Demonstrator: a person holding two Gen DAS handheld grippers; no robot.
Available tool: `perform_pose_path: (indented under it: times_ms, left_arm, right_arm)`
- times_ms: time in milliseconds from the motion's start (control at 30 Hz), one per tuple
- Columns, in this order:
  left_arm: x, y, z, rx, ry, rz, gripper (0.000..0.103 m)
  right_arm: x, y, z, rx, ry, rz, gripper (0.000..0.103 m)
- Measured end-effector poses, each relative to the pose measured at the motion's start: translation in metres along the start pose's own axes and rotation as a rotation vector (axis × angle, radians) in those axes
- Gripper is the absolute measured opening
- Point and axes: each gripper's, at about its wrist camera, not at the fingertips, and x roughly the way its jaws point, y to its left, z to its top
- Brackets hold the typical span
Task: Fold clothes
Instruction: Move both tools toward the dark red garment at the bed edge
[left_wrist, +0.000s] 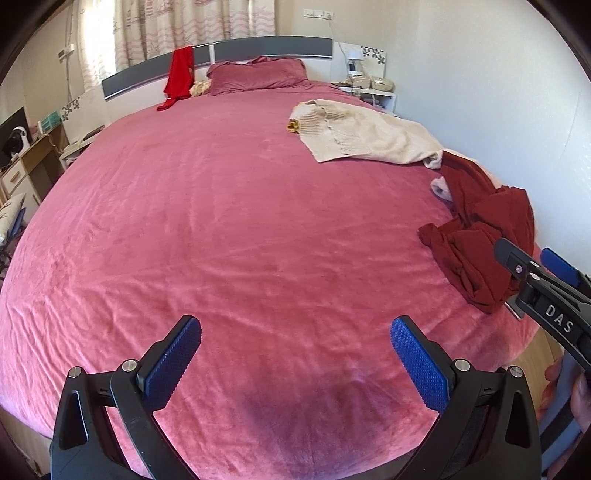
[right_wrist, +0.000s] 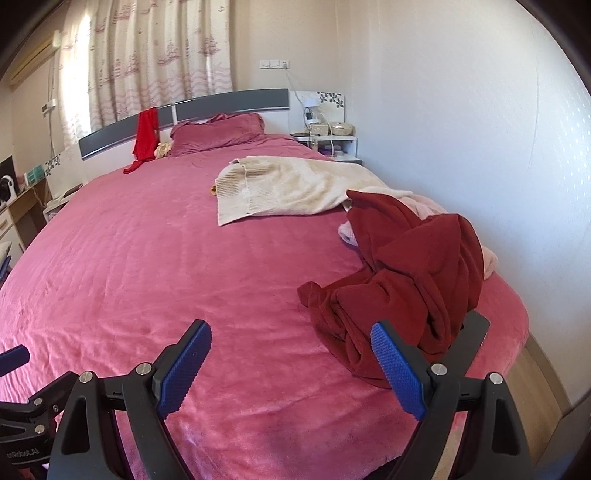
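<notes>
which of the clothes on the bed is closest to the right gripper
The crumpled dark red garment, heaped right beside the right gripper. The cream knit sweater lies farther up the bed, and the bright red garment hangs at the headboard.

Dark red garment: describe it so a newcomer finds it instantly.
Start from the pink bed and go to its right edge, by the white wall. The dark red garment lies there in a crumpled heap, nearest the right gripper. The cream knit behind it lies spread flat, and the bright red cloth hangs off the headboard.
</notes>
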Motion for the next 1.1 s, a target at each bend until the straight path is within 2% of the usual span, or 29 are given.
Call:
perform_pose_path:
  times_ms: [300,700,1100]
  left_arm:
    - [0.009,-0.011,0.000,0.026,0.030,-0.004,0.103]
    - [0.009,-0.025,0.003,0.053,-0.002,-0.020,0.103]
    - [0.009,-0.029,0.003,0.055,0.000,-0.013,0.103]
  right_arm:
    - [0.007,-0.007,-0.003,0.008,0.017,-0.034,0.090]
    - [0.010,-0.024,-0.005,0.037,0.032,-0.083,0.090]
    - [0.010,-0.026,-0.004,0.032,0.029,-0.076,0.090]
